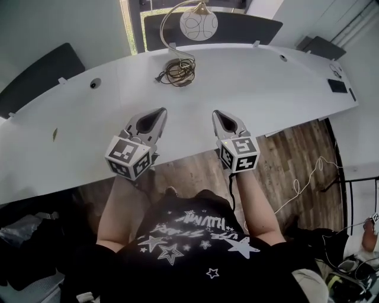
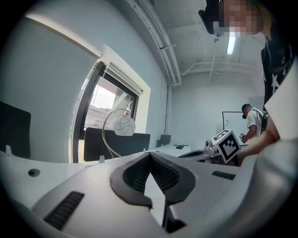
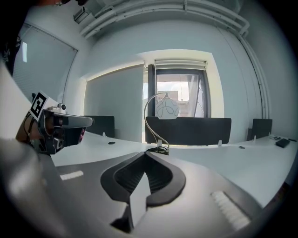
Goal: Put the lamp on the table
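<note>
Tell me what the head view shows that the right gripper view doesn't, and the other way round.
Only the head view: the person's black star-print shirt, the wooden floor, and the right gripper seen from outside with its marker cube.
Only the right gripper view: the ceiling pipes, and this gripper's own jaws seen from behind, closed together with nothing between them.
Both: the lamp standing on the white table, its coiled cord, the dark divider behind it, and the left gripper.
</note>
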`<state>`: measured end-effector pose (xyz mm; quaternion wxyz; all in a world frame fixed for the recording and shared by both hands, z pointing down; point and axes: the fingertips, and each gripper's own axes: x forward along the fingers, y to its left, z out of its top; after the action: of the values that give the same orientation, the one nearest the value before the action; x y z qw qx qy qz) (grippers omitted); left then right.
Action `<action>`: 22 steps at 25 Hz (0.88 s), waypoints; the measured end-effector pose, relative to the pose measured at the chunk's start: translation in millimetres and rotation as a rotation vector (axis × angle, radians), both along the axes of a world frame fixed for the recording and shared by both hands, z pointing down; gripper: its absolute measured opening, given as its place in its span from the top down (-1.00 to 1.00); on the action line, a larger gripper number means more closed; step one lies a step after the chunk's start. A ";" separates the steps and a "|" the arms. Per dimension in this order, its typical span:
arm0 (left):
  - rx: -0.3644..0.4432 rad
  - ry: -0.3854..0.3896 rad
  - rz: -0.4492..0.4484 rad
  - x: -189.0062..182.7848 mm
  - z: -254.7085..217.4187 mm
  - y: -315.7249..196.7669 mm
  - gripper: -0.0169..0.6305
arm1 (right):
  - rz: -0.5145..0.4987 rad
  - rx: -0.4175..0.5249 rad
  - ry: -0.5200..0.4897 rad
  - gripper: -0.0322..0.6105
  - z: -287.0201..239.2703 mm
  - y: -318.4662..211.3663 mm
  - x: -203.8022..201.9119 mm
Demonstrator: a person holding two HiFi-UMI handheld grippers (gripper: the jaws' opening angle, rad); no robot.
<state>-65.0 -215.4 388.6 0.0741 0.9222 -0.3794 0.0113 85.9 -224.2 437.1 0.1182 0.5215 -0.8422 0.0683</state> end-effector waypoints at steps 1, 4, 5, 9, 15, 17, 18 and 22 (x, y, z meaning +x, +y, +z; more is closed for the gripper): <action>-0.001 0.000 -0.011 2.3 -0.9 1.5 0.92 | -0.001 -0.002 -0.004 0.89 -0.5 1.8 3.4; 0.004 0.027 -0.069 3.5 -7.0 6.2 0.92 | -0.012 -0.008 -0.023 0.89 -1.5 9.0 9.1; 0.011 0.039 -0.091 3.2 -10.8 8.5 0.92 | -0.020 -0.011 -0.027 0.89 -1.8 12.2 10.1; 0.034 0.004 -0.134 15.7 -13.9 26.7 0.92 | -0.031 -0.037 -0.047 0.89 4.2 28.2 21.0; -0.032 -0.082 -0.170 39.8 17.4 74.4 0.92 | -0.040 -0.099 -0.117 0.89 30.8 71.9 41.7; -0.045 -0.083 -0.181 49.0 21.5 92.3 0.92 | -0.051 -0.109 -0.129 0.89 35.9 87.9 49.9; -0.044 -0.087 -0.186 54.4 22.0 100.9 0.92 | -0.060 -0.112 -0.131 0.89 37.3 95.2 54.1; -0.016 -0.110 -0.206 76.3 16.9 133.0 0.92 | -0.101 -0.113 -0.134 0.89 37.7 120.9 67.8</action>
<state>11.3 -82.4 405.5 0.0613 0.8757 -0.4755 0.0571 153.6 -103.3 474.9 0.0941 0.4651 -0.8683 0.1442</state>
